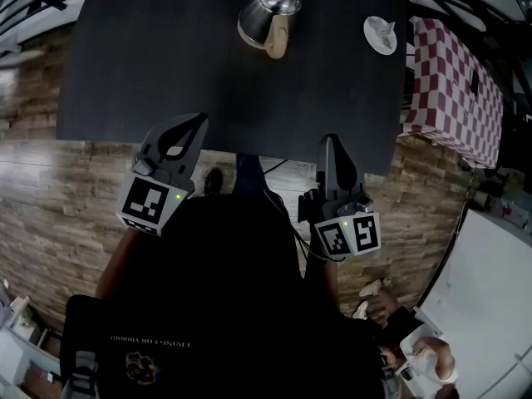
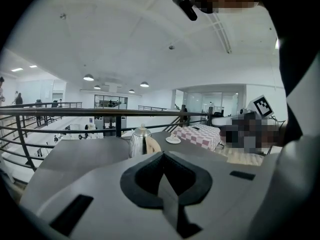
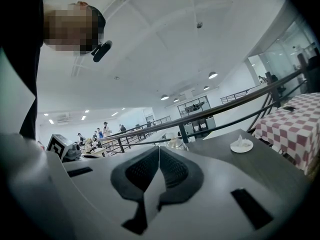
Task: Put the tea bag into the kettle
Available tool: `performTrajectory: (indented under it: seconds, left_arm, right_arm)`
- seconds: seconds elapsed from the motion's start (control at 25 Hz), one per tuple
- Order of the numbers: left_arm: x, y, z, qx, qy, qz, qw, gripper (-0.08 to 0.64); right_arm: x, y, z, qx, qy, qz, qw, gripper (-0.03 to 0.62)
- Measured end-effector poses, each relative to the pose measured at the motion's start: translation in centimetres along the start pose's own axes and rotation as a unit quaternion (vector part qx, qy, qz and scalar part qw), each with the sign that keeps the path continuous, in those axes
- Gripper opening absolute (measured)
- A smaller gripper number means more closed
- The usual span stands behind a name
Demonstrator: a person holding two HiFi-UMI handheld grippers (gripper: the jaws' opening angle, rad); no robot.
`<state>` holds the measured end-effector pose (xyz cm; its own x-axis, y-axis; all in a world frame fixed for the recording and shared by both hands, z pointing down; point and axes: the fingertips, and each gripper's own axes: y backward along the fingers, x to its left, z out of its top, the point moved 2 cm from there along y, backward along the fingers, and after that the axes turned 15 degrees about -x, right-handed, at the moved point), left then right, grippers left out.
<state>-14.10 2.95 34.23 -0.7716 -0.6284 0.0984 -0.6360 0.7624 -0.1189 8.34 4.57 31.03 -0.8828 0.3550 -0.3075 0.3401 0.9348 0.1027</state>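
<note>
Two items only on one dark tabletop (image 1: 166, 65) ahead.

Beside it at right, table under red-checked cloth (image 1: 453, 90), not part of the job.

Steel kettle (image 1: 268, 11) at far middle of tabletop, lid on, pale handle turned toward the near side. Looks rigid, fairly heavy, with a smooth, slippery body. Better taken by handle or lid knob than by the wall. Lid probably to be lifted off before anything goes in.

Both grippers short of the tabletop's near edge, well apart from kettle and saucer.
- Left gripper (image 1: 198, 121): jaws fully together, nothing between them.
- Right gripper (image 1: 331, 140): jaws likewise closed tip to tip, empty.

Small white saucer (image 1: 370, 40) at far right of tabletop, near the edge by the checked cloth, well apart from kettle. Judged light, hard and breakable, and likely to skid if nudged.

On the saucer, small white crumpled thing, taken to be the tea bag (image 1: 384, 30). String or tag too small to tell. Probably very light, soft, limp and easily torn or crushed. Best pinched gently at the raised top fold with jaw tips only, then lifted straight up so as not to drag the saucer. Right gripper on the nearer side, so likely the one for the pick. Needs jaws opened first.
</note>
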Motion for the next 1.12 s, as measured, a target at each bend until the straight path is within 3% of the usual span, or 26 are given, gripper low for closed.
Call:
performTrajectory:
  seconds: [1.12]
  left_arm:
    - [3.0, -16.2, 3.4, 0.005, -0.041, 0.037, 0.9985, 0.005]
  right_arm:
    - [-14.8, -6.9, 2.0, 0.004, -0.018, -0.015, 1.000, 0.017]
